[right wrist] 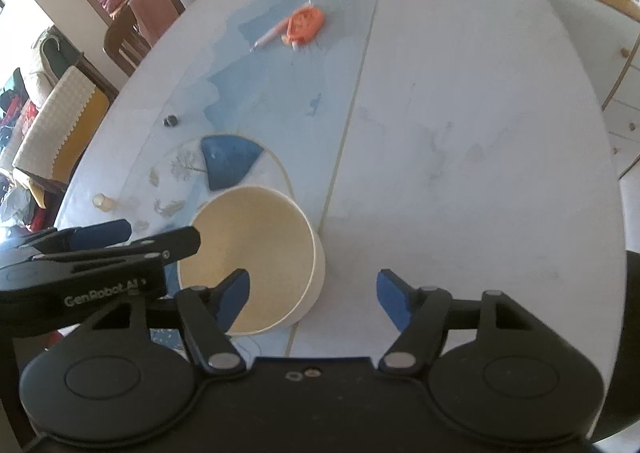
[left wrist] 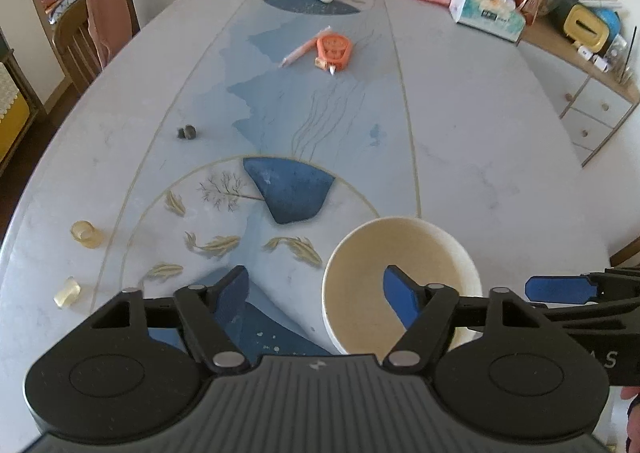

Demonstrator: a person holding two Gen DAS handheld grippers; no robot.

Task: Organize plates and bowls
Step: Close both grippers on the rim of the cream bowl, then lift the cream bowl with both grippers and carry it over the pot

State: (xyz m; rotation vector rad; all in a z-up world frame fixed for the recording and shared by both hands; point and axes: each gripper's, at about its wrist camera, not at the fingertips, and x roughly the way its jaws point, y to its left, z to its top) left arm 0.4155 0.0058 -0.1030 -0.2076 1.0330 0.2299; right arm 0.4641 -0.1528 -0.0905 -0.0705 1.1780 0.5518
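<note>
The cream bowl [left wrist: 400, 281] sat upright on the table [left wrist: 480, 133], lower right of centre in the left wrist view, lower left of centre [right wrist: 252, 257] in the right. The left gripper [left wrist: 318, 293] gaped wide, holding nothing — its right pad hung over the bowl's hollow. The right gripper [right wrist: 314, 299] stood equally wide and empty, straddling the bowl's right wall, 1 pad over the interior. Farther up lay an orange tape dispenser [left wrist: 334, 52].

The bowl [left wrist: 404, 277] between the jaws looks like matt cream paper or plastic. Beneath them, the table [left wrist: 480, 157] is smooth, faintly glossy stone-like. Gripper fingers [right wrist: 236, 295] are matt black plastic with textured blue pads.
</note>
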